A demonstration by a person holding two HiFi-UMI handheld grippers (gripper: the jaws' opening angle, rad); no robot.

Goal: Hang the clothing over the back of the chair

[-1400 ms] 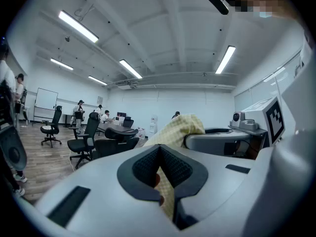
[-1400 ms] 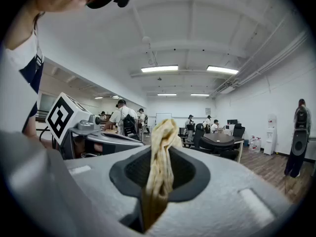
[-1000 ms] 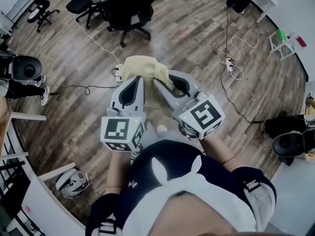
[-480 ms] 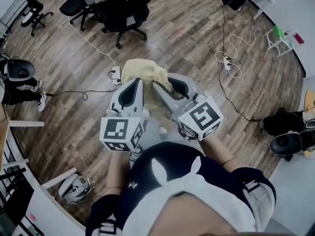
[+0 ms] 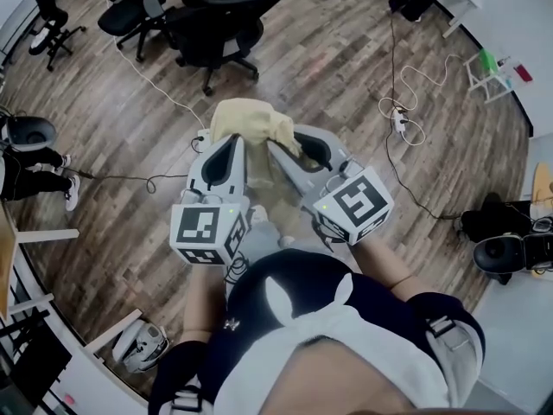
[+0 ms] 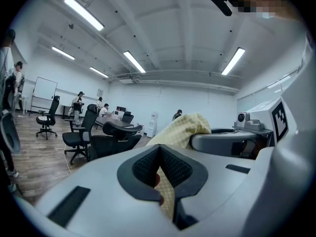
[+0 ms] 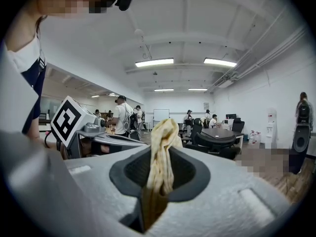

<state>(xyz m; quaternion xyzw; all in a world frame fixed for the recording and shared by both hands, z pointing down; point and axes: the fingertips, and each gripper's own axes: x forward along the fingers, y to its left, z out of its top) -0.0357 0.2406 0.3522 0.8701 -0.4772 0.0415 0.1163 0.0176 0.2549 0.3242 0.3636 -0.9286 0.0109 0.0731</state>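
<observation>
Head view: wood floor [image 5: 346, 76] is seen wide below, and a black chair [image 5: 220, 24] is noted at the top, well apart from the person. Yellow clothing [image 5: 246, 121] is held bunched in the air between the two grippers, with none of it draped on the chair. The left gripper [image 5: 233, 145] is closed on one edge of the cloth and the right gripper [image 5: 289, 150] is clamped on another fold, as each gripper view confirms. The step is judged to be transport to the chair, with hanging not yet begun. Next, the chair must be approached, the cloth raised above the backrest, the grippers spread, and the cloth laid across before release.
</observation>
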